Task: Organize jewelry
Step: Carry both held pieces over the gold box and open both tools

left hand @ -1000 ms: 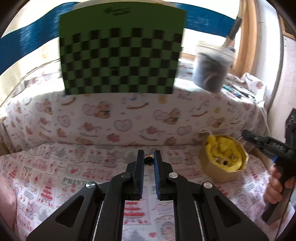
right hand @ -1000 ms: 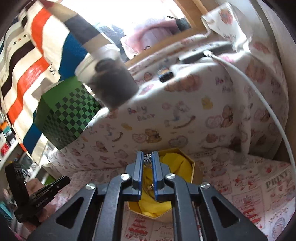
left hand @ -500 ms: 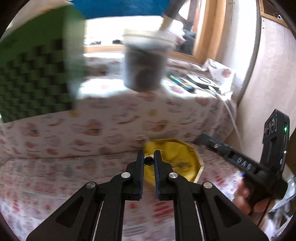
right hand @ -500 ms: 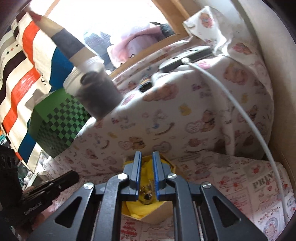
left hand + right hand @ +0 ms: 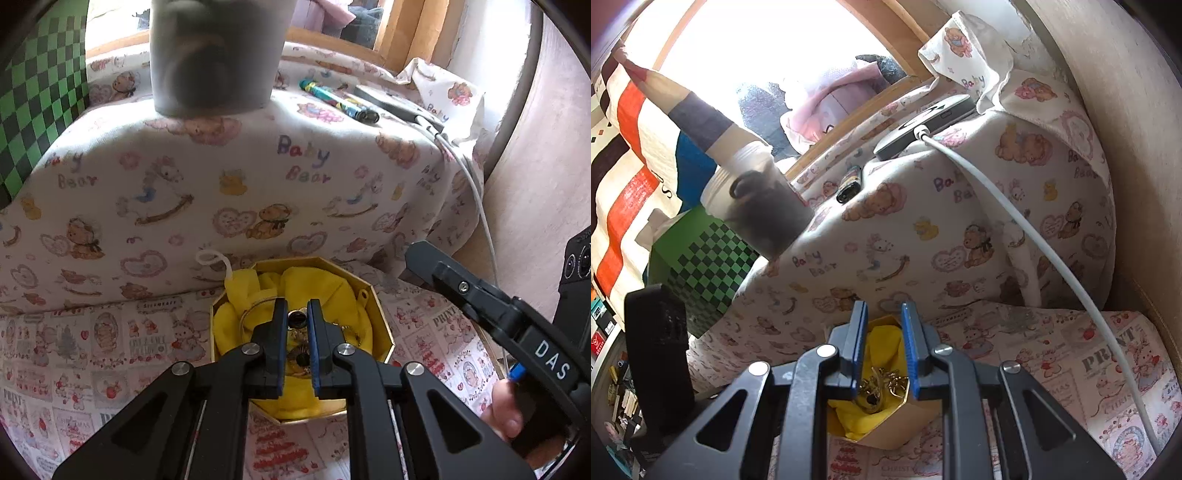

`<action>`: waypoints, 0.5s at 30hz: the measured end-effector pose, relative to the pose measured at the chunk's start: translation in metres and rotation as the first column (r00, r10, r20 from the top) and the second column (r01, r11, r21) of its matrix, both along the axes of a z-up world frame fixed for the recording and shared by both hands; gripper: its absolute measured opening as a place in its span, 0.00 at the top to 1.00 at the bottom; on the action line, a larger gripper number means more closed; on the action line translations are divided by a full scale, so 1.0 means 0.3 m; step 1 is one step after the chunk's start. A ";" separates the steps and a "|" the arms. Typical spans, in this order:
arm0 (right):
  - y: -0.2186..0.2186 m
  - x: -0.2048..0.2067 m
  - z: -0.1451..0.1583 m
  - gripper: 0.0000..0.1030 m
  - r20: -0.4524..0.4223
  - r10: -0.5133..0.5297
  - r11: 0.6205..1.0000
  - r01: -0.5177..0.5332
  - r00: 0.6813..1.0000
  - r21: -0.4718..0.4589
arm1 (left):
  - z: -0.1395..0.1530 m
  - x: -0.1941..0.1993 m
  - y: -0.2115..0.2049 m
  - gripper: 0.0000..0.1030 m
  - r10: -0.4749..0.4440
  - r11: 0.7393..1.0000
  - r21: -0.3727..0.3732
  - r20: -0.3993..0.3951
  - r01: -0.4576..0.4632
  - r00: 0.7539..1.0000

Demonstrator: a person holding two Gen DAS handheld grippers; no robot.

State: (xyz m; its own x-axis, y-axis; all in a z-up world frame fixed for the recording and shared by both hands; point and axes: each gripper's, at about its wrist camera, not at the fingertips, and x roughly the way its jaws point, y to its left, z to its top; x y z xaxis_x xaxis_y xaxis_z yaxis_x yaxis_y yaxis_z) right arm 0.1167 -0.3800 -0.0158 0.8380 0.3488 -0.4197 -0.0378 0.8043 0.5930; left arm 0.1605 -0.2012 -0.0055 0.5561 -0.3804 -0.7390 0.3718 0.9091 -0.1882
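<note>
A gold octagonal box (image 5: 382, 328) lined with yellow cloth (image 5: 325, 288) sits on the printed table cover and holds gold jewelry. My left gripper (image 5: 297, 318) is shut on a small dark-stoned ring (image 5: 296, 316) right above the box. My right gripper (image 5: 883, 318) is open and empty above the same box (image 5: 897, 424), with gold chains (image 5: 882, 382) lying on the yellow cloth (image 5: 882, 341) below its fingers. The right gripper's body (image 5: 491, 310) shows at the right of the left wrist view.
A raised ledge covered in bear-print cloth (image 5: 240, 177) stands behind the box. On it are a grey cup (image 5: 214, 55), a pen (image 5: 338, 99), a dark device with a white cable (image 5: 1015, 218), and a green checkered board (image 5: 705, 258).
My left gripper has carried the ring rightward and forward to just over the box. My right gripper has opened, and the jewelry it held now lies in the box.
</note>
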 end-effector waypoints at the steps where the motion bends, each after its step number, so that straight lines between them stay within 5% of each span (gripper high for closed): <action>1: 0.000 -0.001 0.001 0.82 0.000 -0.004 1.000 0.004 1.000 -0.006 | 0.003 -0.003 0.002 0.90 -0.008 1.000 0.004 0.008 0.008 1.000; 10: 0.027 -0.042 0.053 0.76 0.041 -0.032 0.996 0.035 0.999 -0.087 | 0.109 -0.084 0.083 0.81 0.028 0.999 0.033 0.155 -0.034 0.988; 15: 0.064 -0.123 0.147 0.67 0.137 -0.022 0.986 0.044 0.990 -0.159 | 0.224 -0.224 0.184 0.62 0.067 0.993 0.071 0.337 -0.096 0.939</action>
State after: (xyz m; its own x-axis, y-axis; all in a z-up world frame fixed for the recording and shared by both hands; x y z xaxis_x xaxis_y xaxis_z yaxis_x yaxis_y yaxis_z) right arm 0.0798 -0.3609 0.0284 0.9005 0.2575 -0.3505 -0.0807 0.8909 0.4471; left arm 0.0933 -0.1459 0.0617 0.8023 -0.2670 -0.5339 0.3238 0.9460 0.0134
